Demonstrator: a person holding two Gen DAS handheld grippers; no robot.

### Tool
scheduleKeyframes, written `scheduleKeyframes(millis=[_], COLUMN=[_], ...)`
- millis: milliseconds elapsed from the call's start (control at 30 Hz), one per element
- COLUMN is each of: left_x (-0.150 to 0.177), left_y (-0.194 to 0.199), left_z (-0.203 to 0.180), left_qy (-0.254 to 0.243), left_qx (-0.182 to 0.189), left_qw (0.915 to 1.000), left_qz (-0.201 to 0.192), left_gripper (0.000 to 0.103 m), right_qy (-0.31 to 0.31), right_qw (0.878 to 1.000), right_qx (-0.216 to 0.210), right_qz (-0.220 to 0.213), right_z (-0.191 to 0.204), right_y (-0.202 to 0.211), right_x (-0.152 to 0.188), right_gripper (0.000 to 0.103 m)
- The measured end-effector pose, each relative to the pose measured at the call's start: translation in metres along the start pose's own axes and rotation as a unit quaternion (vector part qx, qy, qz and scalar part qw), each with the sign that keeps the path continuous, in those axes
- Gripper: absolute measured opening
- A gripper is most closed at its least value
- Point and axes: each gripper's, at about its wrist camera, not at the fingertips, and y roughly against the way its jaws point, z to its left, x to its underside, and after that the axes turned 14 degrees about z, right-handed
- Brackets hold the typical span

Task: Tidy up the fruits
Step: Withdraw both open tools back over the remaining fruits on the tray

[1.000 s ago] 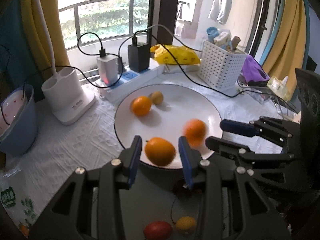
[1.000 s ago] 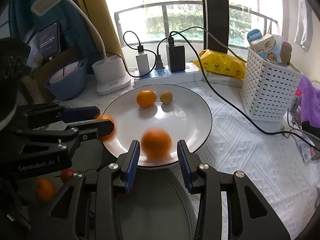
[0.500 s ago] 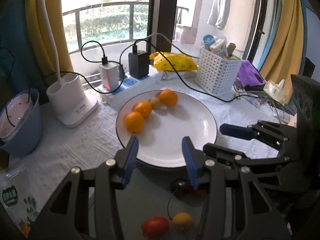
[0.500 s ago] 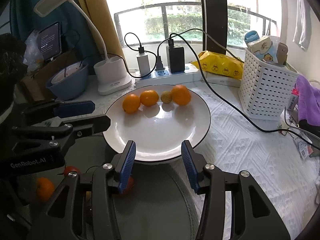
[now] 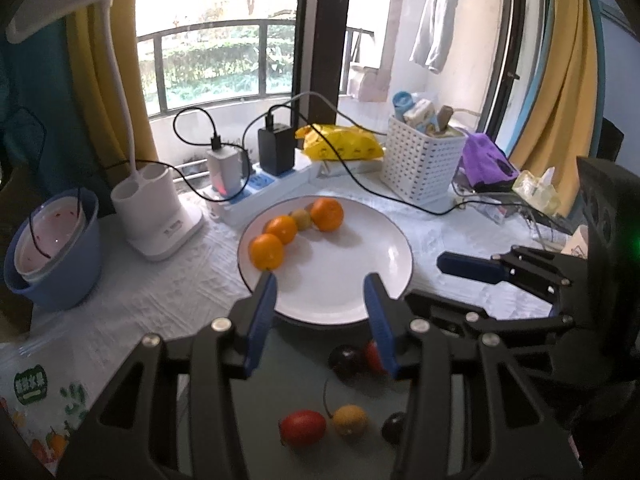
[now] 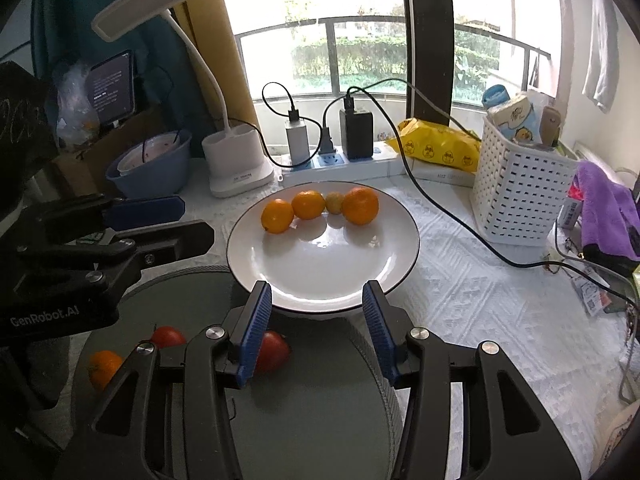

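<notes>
Both the left gripper and right gripper were held part-open and empty; oranges on the white plate could be rolled off by a careless nudge.

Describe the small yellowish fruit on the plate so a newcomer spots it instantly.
Find the white plate in front of the power strip. Four fruits line its far edge; the yellowish fruit is third from the left, between two oranges, the smallest and the only one not orange.

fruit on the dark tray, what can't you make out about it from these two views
- Left wrist view: a red fruit is half hidden behind the left gripper's finger; a dark fruit is partly covered too.
- Right wrist view: a red fruit sits partly behind the right gripper's finger.
- Neither view shows the whole tray.
</notes>
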Motion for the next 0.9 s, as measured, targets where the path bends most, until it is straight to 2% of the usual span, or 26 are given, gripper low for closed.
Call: scheduleKeyframes(millis=[900], left_x=[0.037], left_y=[0.071], left_z=[0.002], left_qy=[0.009], left_qx=[-0.009], left_qw=[0.9985], left_qz=[-0.054], left_gripper=[0.047], right_qy=[0.018], right_qw=[0.999], right_qx=[0.017], right_qz=[-0.038], right_z=[0.037], right_y=[0.055], right_x=[0.026], right_gripper=[0.050])
